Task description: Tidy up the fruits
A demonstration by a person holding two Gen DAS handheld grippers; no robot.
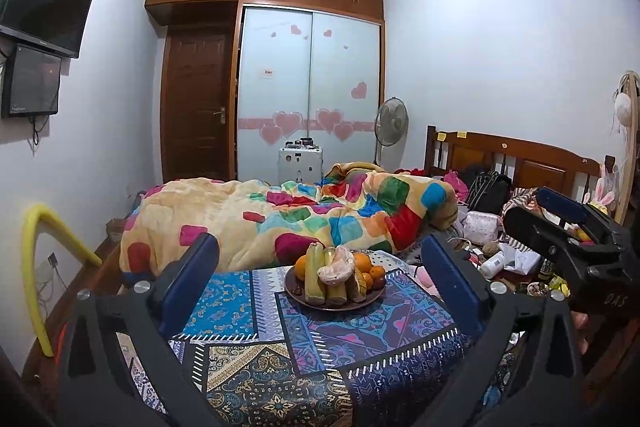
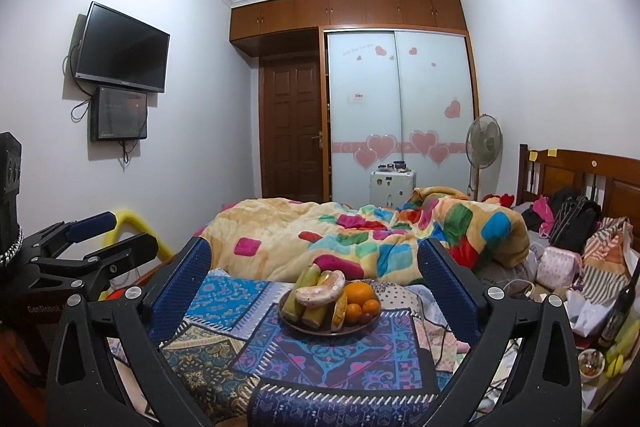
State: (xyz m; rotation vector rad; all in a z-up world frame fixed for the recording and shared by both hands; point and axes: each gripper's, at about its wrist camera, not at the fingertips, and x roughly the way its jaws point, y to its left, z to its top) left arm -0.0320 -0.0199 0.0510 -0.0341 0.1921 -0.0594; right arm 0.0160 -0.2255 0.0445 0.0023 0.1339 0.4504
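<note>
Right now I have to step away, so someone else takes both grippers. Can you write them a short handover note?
Left gripper: open, nothing between its fingers, held short of the plate.
Right gripper: open, empty, also short of the plate.
Fruit: all piled on the brown plate on the patterned cloth at the near edge of the bed. Bananas stand at the left, a peeled pomelo piece lies on top, oranges sit at the right.
Done: fruit looks gathered on the plate.
Left: possibly nothing; check for strays in the clutter to the right.
</note>
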